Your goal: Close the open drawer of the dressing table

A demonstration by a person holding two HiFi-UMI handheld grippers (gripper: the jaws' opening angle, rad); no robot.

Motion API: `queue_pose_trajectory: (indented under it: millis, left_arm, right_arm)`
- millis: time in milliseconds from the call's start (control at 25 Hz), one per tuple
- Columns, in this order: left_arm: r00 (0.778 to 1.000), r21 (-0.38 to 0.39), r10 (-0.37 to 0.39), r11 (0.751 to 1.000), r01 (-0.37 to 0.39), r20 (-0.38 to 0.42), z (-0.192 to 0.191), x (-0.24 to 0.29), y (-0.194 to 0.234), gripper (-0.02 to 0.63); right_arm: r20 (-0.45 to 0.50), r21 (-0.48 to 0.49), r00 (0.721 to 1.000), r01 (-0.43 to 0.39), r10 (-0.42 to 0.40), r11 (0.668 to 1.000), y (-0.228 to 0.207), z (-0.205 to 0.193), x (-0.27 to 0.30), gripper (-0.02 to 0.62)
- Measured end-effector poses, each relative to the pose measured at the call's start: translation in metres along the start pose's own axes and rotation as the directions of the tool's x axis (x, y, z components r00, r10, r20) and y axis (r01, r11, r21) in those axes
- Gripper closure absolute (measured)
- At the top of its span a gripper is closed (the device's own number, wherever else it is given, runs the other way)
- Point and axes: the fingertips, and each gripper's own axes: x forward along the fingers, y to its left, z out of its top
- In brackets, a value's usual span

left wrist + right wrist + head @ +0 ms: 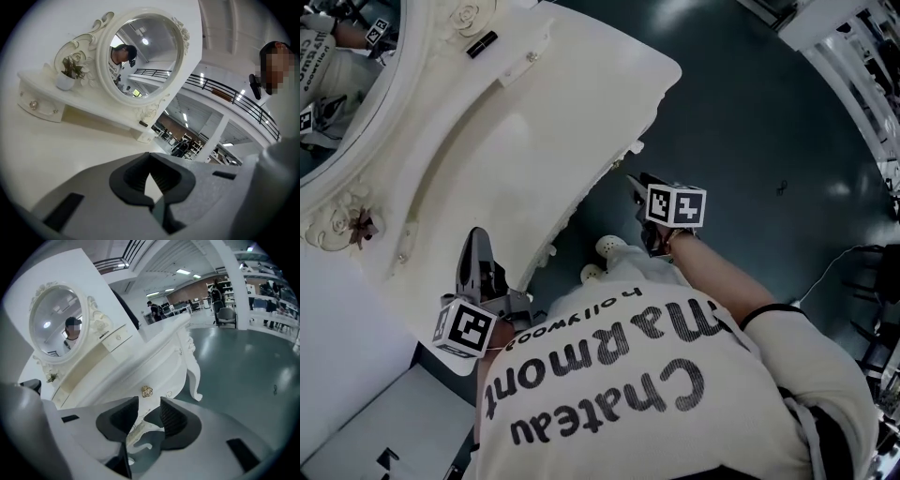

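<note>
The white dressing table [534,122] fills the upper left of the head view, with its round mirror [337,84] at the far left. My right gripper [636,187] is at the table's curved front, below the top's edge. In the right gripper view its jaws [149,408] stand open and empty. The gold rose knob [147,391] of the drawer front [159,366] lies just beyond them. How far the drawer stands out I cannot tell. My left gripper [475,246] lies over the tabletop's near edge. It [150,157] is shut on nothing and faces the mirror [140,51].
A small potted plant [65,79] and a little drawer with a crystal knob [33,105] sit on the table's raised shelf. A black stick [482,44] lies near the mirror. The carved table leg [194,380] stands on dark floor. White shoes [609,248] are below the front.
</note>
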Motion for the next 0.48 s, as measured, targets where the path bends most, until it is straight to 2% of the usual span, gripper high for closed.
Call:
queue_pose_trajectory:
  millis: [120,240,360,480]
  left_arm:
    - [0.999,0.008,-0.039,0.999,0.039,-0.026,-0.01,-0.006,-0.006,0.598]
    - [0.997,0.01,-0.064,0.998,0.064,-0.037,-0.018,-0.013,-0.011,0.598]
    - [0.997,0.027,-0.071,0.997,0.072,-0.039,-0.023,-0.02,-0.015,0.598]
    - [0.997,0.052,-0.069,0.996,0.07,-0.033,-0.026,-0.027,-0.019,0.598]
  right_arm:
    - [0.074,0.022,0.997,0.012,-0.014,1.0,0.012,0.007,-0.023,0.496]
    - [0.149,0.035,0.989,-0.015,0.009,0.999,0.031,0.017,-0.045,0.526]
    - [0.227,0.002,0.972,-0.066,0.064,0.998,0.055,0.034,-0.068,0.543]
    - [0.308,-0.062,0.943,-0.111,0.124,0.992,0.075,0.057,-0.092,0.551]
